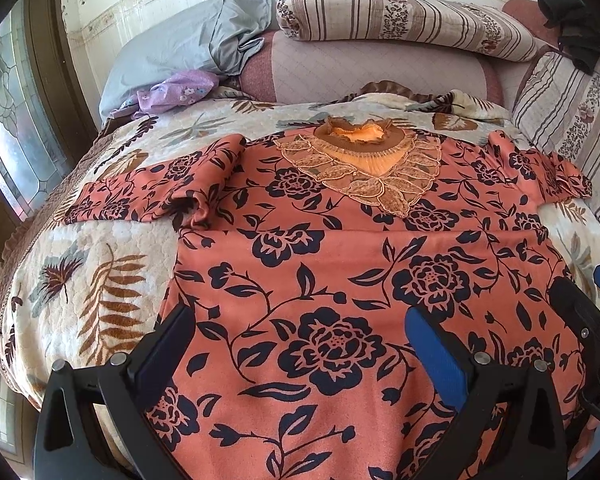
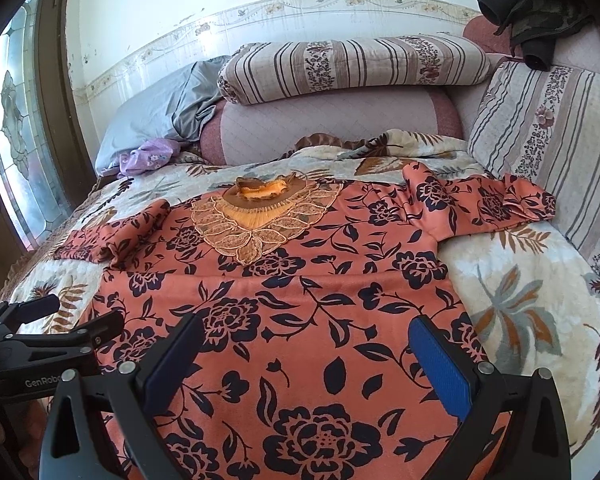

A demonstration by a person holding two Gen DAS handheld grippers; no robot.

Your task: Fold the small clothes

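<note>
The orange floral blouse point(image 1: 340, 264) lies spread flat, face up, on the leaf-patterned bedspread point(image 1: 100, 264), its lace collar point(image 1: 360, 168) at the far end from both tools and its hem end nearest them. One sleeve point(image 1: 140, 196) stretches out ahead and to the left of the left tool; the other sleeve point(image 2: 484, 204) lies ahead and to the right of the right tool.

The step in hand looks like the first fold, not yet begun. To do it well, each tool should probably take the cloth at a side edge or sleeve rather than in the middle of the body, pinching both layers together, and the two should move evenly so the fold line runs straight. The bunched crease near the left sleeve's armpit would best be smoothed first, or it gets folded in.

The left tool point(image 1: 300, 344) hovers over the blouse's near left part, fingers pointing toward the collar, spread wide with nothing between them. The right tool point(image 2: 304, 352) sits beside it over the near right part, likewise spread wide and empty, level with its neighbour. Whether either touches the cloth I cannot tell.
</note>
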